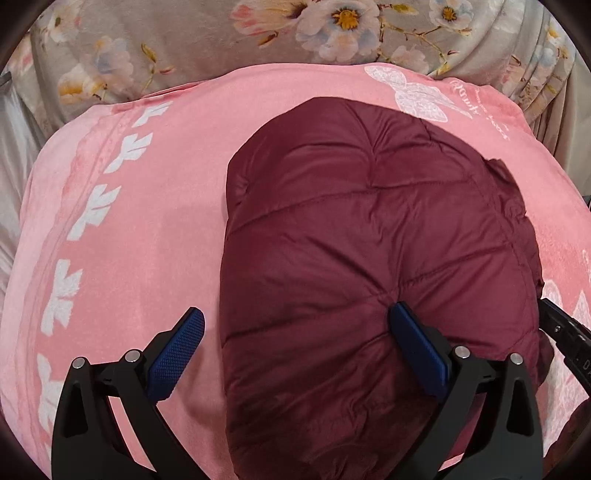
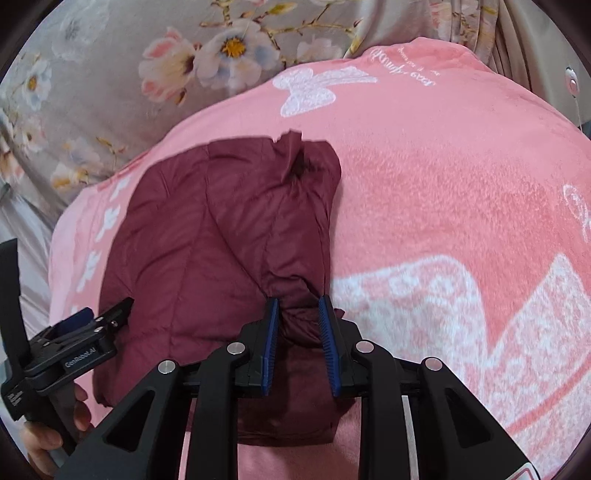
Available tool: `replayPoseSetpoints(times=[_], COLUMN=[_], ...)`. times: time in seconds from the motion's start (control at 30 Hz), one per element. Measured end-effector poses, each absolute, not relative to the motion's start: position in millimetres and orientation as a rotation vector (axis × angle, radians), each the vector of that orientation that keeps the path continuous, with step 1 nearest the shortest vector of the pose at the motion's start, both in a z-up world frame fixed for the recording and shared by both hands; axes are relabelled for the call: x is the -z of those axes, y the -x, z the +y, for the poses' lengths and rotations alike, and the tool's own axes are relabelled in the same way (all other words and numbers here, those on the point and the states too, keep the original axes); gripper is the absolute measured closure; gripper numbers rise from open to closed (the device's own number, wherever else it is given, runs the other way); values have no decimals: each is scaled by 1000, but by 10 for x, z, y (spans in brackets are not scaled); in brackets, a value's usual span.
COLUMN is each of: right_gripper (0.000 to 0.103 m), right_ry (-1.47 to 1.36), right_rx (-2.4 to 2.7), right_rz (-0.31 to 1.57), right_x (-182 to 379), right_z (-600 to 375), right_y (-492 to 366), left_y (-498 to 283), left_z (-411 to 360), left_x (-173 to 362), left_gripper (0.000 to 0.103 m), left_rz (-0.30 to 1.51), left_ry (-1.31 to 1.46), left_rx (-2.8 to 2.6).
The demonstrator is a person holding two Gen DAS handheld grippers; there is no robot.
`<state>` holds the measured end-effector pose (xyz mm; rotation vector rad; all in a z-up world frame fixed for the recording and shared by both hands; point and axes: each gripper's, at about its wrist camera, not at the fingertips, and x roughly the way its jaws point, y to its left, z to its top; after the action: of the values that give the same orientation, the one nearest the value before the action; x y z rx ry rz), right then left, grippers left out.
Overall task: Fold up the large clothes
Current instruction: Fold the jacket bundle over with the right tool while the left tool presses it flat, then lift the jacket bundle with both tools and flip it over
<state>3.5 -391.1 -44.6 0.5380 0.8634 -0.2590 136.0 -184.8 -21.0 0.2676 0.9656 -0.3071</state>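
Two claws work over one maroon quilted jacket (image 1: 373,258), which lies folded into a puffy bundle on a pink blanket (image 1: 147,229) patterned with white leaf shapes and butterflies.

From the left wrist view, the jacket fills the middle and right of the frame, reaching from far ahead right back under the camera. The left claw (image 1: 295,347) stands wide apart. Its left blue pad (image 1: 177,354) hangs over bare pink blanket just beside the jacket's left edge; whether it touches the blanket cannot be told. Its right pad (image 1: 419,350) rests against the top of the quilted fabric near a stitched seam, pressing a small dimple there. Nothing is gripped between the two. Beyond the blanket lies a grey cloth with printed flowers (image 1: 258,29). At the right edge a black part of the right claw's frame (image 1: 565,332) shows just beside the jacket.

From the right wrist view, the jacket (image 2: 207,236) sits ahead and to the left, its right edge running straight toward the camera. The right claw (image 2: 297,343) is clamped on a bunched fold of that right edge: both blue pads (image 2: 271,343) press into the gathered maroon fabric, which fills the narrow gap between them. The left claw (image 2: 88,325) appears at lower left, beside the jacket's near-left corner, held in the person's hand (image 2: 40,439). The same pink blanket (image 2: 461,184) spreads to the right.
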Motion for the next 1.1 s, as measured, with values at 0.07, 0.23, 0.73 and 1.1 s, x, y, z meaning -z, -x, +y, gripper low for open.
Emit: replayPoseSetpoints(times=[0.07,0.23,0.73,1.1], right_gripper=[79,74,71,58], right_ry=[-535,-551,-555,-698], right_rx=[262,261,246,155], right_rz=[870,859,805,880], right_x=[521,623,696,605], right_z=[-3895,-3893,-3862,-4084], right_y=[-11,35,88,92], left_y=[-1336,-1323,-1312,-1518], left_z=[-1833,-1826,-1844,-1410], left_x=[238,317,416,217], left_gripper=[5,5,5,5], left_rz=[963,965,958,1087], left_ry=[-274,-269,-256,-37], left_rx=[302,296,275,405])
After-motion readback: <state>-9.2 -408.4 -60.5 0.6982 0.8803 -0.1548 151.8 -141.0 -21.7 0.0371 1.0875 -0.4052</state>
